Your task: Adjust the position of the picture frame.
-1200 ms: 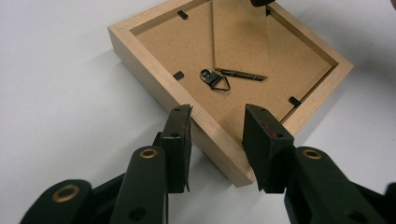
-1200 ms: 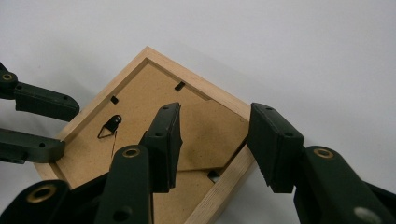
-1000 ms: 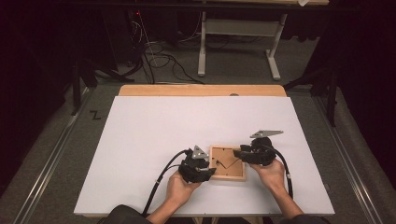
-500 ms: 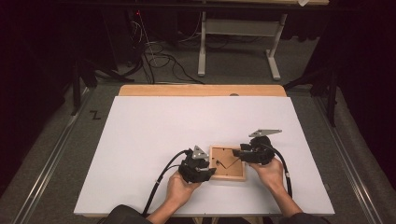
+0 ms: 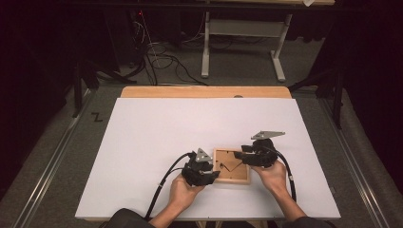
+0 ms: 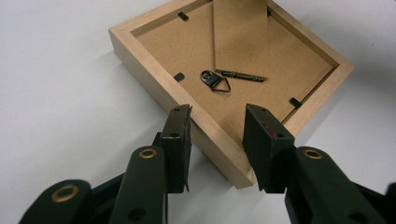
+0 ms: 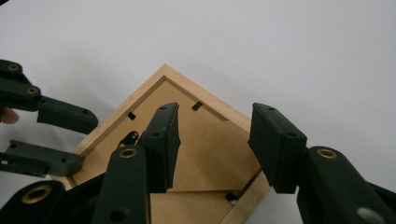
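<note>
The left gripper straddles the near corner of the wooden frame, jaws clamped on it; beyond, the right gripper has just been opening over the frame's far corner (lying back-up on the table), gripping nothing

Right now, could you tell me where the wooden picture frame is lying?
In the high view, the picture frame lies back-up on the white table near its front edge, between the left gripper and right gripper.
</note>
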The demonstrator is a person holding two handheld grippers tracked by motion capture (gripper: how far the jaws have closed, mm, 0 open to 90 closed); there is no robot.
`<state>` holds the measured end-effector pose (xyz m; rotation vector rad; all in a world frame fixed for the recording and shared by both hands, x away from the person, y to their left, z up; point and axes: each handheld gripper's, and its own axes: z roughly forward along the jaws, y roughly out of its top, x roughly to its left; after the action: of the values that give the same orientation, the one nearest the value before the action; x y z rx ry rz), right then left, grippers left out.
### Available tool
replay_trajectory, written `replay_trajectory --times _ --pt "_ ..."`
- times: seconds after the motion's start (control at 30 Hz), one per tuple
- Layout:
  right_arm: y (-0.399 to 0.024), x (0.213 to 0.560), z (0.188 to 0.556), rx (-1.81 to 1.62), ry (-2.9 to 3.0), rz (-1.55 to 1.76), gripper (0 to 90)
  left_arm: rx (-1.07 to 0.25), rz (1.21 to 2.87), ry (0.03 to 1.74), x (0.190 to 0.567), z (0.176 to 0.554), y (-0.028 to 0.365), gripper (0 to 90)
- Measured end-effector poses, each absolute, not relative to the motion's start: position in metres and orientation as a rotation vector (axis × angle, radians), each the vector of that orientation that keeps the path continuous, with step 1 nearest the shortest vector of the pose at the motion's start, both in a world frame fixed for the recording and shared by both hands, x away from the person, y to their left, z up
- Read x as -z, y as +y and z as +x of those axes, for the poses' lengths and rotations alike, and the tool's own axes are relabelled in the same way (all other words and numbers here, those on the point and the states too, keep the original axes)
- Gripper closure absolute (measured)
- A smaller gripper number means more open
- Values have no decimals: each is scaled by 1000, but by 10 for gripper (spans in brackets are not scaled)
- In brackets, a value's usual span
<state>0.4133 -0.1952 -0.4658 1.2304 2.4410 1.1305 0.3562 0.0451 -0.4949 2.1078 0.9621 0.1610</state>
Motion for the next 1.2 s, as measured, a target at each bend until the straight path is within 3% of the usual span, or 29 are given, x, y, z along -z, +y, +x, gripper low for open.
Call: replay_trajectory --times 0.53,1.2 --pt "-198 472 421 -1069 2470 1258 501 -161 2108 961 495 356 45 616" --pt "-196 453 407 -1134 2415 1175 506 -170 2101 965 496 356 44 617"
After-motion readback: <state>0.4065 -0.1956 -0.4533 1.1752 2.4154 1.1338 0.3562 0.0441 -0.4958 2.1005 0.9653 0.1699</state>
